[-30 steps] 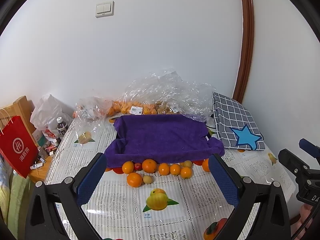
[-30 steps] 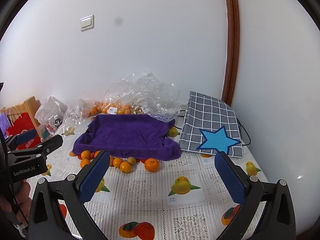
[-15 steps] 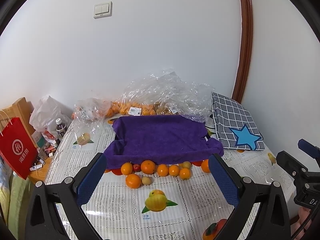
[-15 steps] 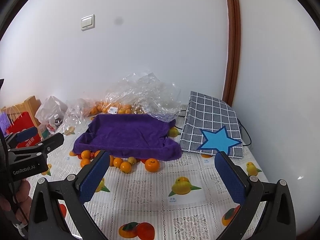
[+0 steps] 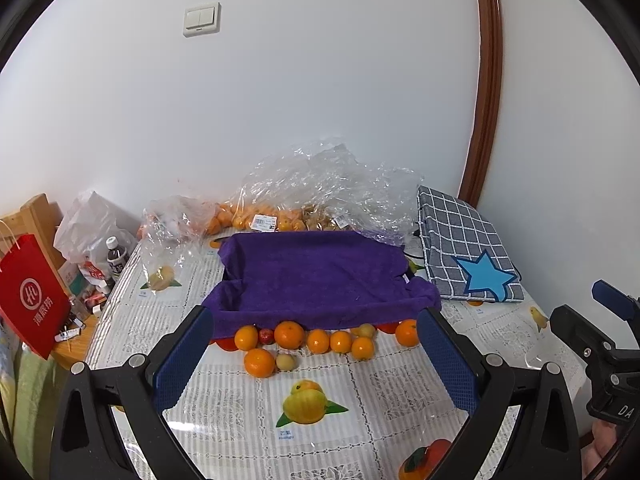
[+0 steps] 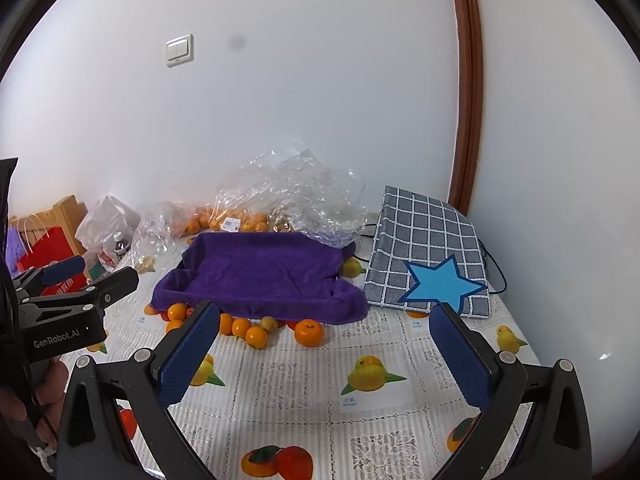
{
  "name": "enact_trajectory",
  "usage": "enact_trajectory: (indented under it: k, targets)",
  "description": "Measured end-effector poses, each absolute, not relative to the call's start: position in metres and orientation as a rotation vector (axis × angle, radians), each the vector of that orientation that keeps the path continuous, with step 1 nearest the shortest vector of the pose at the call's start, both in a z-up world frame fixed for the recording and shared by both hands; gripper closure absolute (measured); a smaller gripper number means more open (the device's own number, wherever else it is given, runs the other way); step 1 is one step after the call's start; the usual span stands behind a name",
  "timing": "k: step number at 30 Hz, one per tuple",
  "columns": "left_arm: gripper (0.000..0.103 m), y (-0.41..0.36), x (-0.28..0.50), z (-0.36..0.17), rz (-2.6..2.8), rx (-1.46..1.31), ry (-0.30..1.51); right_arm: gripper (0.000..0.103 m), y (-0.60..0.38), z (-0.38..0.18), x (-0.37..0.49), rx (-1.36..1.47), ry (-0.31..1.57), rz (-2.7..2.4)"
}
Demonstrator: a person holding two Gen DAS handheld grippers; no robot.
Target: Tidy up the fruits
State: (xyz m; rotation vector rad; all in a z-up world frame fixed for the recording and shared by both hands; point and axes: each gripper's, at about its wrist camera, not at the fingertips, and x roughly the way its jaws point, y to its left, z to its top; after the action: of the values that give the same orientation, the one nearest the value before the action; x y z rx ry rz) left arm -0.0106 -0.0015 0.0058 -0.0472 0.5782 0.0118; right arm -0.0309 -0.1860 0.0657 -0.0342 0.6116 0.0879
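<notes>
Fruits line the table before the purple-lined tray — both my tongs, left and right, gape wide, empty, ready.

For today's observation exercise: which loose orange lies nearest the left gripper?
The orange out front of the row, beside a small yellowish fruit, lies nearest the left gripper.

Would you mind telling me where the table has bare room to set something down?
The widest free patch is the near tablecloth, between the row of oranges and the two grippers. A smaller strip lies in front of the checked cushion. It is crowded along the purple cloth's front edge and behind it, where plastic bags pile against the wall.
</notes>
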Motion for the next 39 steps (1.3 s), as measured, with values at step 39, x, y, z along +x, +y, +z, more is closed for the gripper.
enact_trajectory:
  k: [39]
  targets:
    - [0.024,0.112,0.050,-0.140,0.103,-0.234,0.787,0.039,-0.164,-0.112,0.068,-0.070,0.942,0.124]
